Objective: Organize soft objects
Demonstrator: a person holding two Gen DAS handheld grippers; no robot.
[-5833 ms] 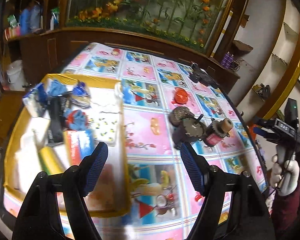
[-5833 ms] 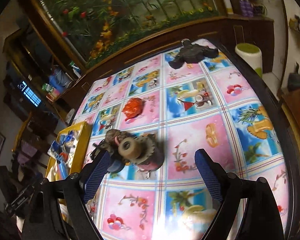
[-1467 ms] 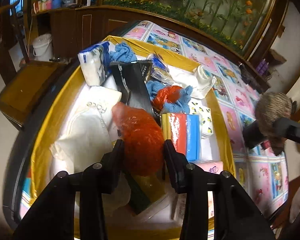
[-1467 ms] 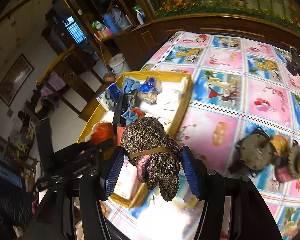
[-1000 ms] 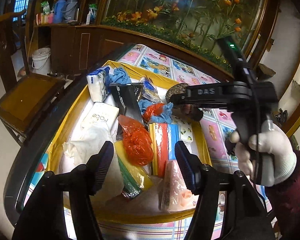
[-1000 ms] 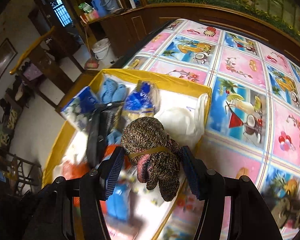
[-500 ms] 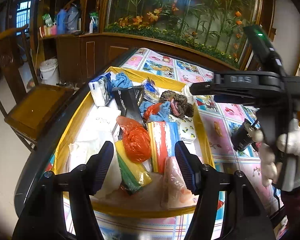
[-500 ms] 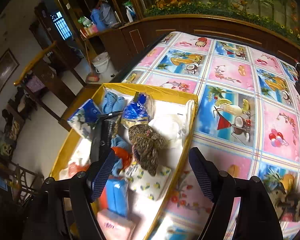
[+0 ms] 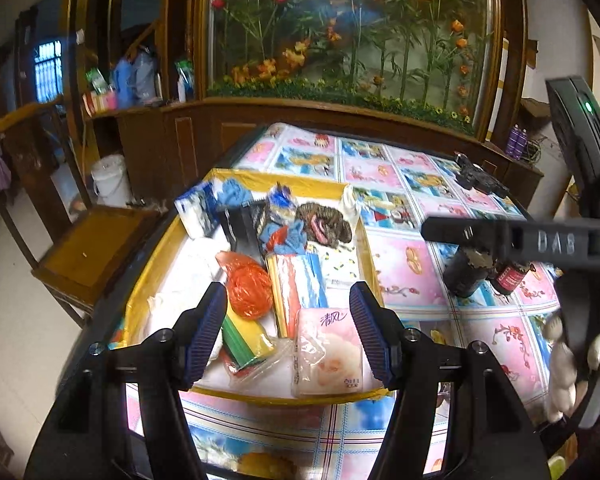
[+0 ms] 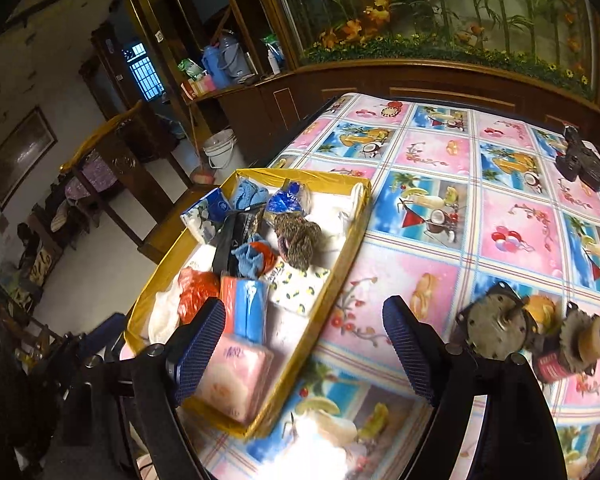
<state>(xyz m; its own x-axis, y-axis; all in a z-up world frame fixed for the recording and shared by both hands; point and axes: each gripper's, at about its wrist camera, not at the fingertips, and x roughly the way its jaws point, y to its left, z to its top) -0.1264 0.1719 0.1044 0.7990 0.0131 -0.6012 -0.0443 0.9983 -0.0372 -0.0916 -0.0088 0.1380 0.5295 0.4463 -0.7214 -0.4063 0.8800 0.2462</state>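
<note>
Your brown knitted gloves lie in the yellow tray, at its one-o'clock corner among tissue packs. Your right claw is opening, empty; your left claw hangs half-wide, empty. Only hard motors remain on the bench.

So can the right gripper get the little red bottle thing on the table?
Probably yes. The right gripper is empty, its jaws opening, and the red-labelled part lies on the tablecloth beside it, nothing on top, though a round metal part crowds it.
</note>
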